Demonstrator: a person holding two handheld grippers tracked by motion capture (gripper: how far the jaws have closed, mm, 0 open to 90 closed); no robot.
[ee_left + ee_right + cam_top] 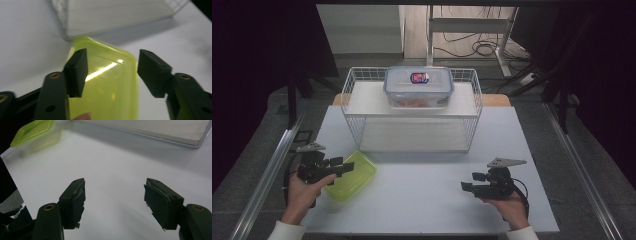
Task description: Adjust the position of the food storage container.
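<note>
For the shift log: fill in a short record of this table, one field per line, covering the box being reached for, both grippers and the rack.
work in hand: left gripper reaching over the green-lidded box
left gripper jaws: open, either side of the box, pads not pressing
right gripper: open, holds nothing, above bare table
wire rack: at the table's far side
on the rack: clear lidded container, upper shelf
lower shelf: bare
</note>
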